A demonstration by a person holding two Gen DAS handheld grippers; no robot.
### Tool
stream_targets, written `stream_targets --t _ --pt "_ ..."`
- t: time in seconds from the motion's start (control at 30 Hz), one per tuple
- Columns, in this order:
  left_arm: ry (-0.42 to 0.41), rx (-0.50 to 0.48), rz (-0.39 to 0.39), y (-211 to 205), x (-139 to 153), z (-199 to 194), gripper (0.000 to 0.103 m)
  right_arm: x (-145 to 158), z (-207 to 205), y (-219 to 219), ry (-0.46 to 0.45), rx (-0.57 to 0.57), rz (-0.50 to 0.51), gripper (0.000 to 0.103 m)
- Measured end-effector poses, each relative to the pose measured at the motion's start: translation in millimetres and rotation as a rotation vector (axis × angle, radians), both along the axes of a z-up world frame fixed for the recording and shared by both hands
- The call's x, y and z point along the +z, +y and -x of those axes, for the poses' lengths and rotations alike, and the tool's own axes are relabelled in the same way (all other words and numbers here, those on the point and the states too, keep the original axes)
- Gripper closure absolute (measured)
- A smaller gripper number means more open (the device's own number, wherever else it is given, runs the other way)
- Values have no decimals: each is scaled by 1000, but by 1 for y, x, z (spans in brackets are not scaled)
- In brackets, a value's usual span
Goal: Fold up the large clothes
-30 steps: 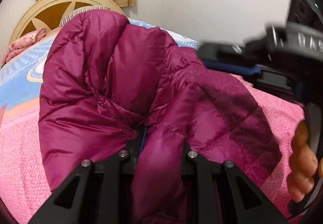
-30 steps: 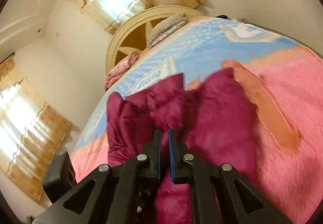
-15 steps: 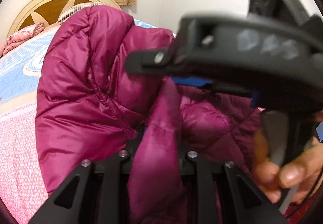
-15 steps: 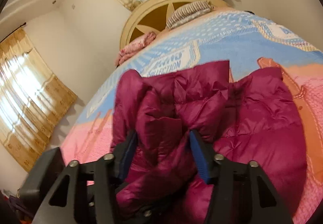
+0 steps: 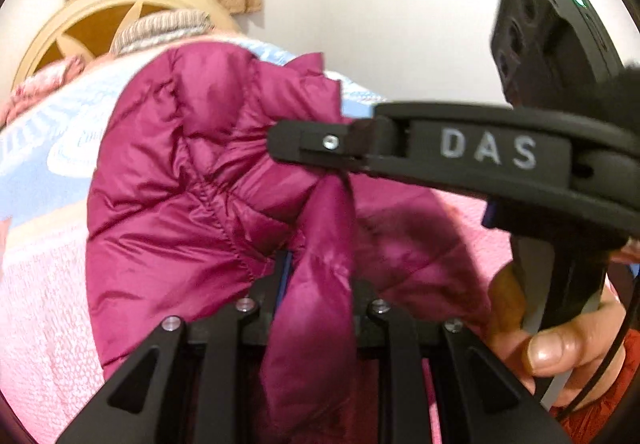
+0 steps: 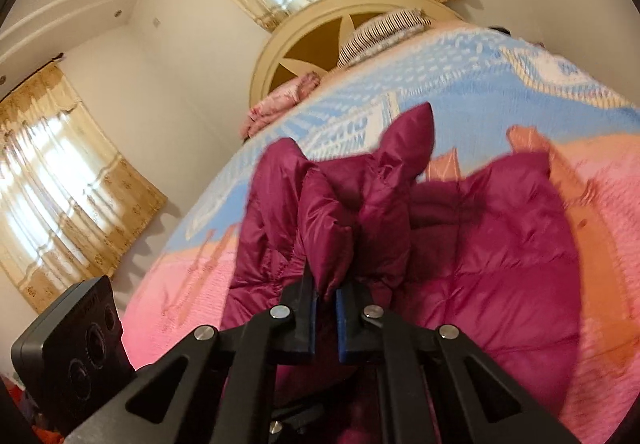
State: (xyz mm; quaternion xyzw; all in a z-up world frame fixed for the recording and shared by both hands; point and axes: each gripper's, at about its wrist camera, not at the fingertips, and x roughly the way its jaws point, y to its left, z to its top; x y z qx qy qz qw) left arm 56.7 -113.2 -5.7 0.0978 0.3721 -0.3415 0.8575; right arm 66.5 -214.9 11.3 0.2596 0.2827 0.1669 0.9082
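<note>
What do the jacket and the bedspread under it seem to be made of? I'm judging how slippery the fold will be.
Jacket: looks like thin, glossy nylon-type shell over puffy fill, going by its sheen, quilted seams and bulging panels. Bedspread: looks like matte, nubby woven or towelling-like cotton, with no shine; the exact fibre is unclear.

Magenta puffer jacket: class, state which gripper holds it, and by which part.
Both hold the jacket. The left gripper pinches a padded fold; the right gripper clamps a bunched, raised fold. Which part of the garment each fold is cannot be told.
</note>
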Motion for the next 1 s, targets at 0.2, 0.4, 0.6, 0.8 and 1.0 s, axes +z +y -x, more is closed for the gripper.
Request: stream_targets --t 0.2,0.4,0.6,0.8,1.0 --pt "12 -36 -14 -35 16 11 80 16 14 -32 -32 -28 1 97" --pt "58 -50 -75 -70 -8 2 80 -19 16 -79 49 -90 -76 97" --pt "84 -50 -126 -94 -35 -7 80 -60 7 -101 147 -112 -73 97" --pt "115 -94 7 -73 -25 -8 80 -78 -3 -100 188 -90 -52 97" --pt "152 -189 236 8 22 -2 69 -79 -3 -100 190 -92 -48 97"
